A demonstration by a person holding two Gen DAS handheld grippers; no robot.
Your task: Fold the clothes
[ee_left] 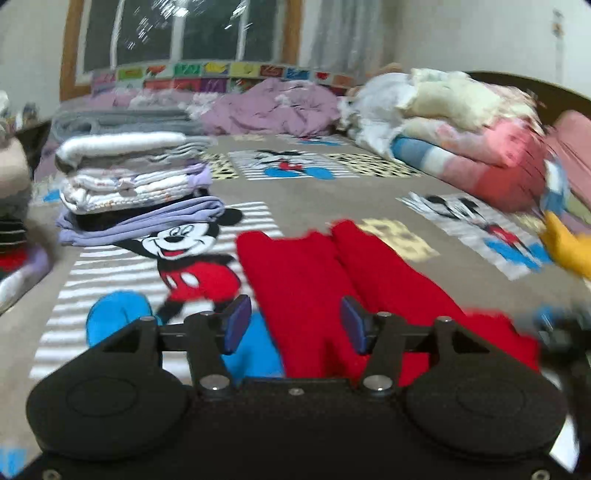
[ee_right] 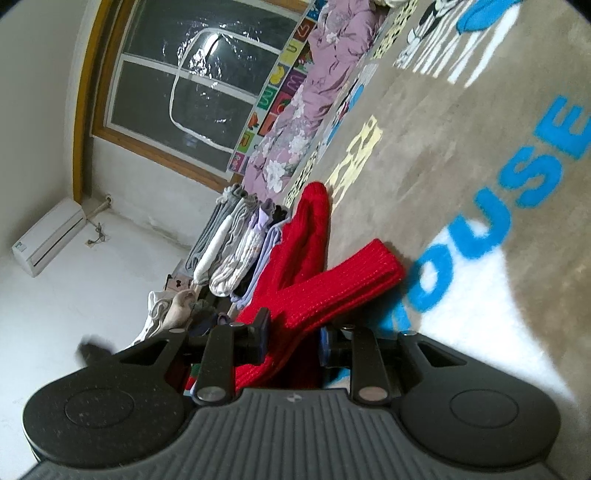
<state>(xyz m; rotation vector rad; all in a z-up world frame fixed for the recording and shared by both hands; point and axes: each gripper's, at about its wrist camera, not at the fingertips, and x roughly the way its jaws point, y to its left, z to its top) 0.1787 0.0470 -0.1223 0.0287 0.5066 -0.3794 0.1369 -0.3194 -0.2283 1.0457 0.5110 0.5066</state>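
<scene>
A red knit garment [ee_left: 303,266] lies on the Mickey Mouse bedspread [ee_left: 122,266], its two long parts side by side. My left gripper [ee_left: 295,325] hovers over its near end. It stands open, blue pads apart, and nothing is pinched between them. The right wrist view is rolled on its side. There my right gripper [ee_right: 293,339] is shut on the near part of the red knit garment [ee_right: 332,284]. From the jaws one ribbed band stretches out across the bedspread [ee_right: 480,122], and another part runs toward the stack.
A stack of folded clothes [ee_left: 136,184] stands at the left, also seen behind the red knit as the stack [ee_right: 236,251]. More folded things [ee_left: 14,221] sit at the far left edge. Rolled quilts [ee_left: 461,140] and a purple duvet [ee_left: 273,107] line the far side under a window [ee_left: 177,33].
</scene>
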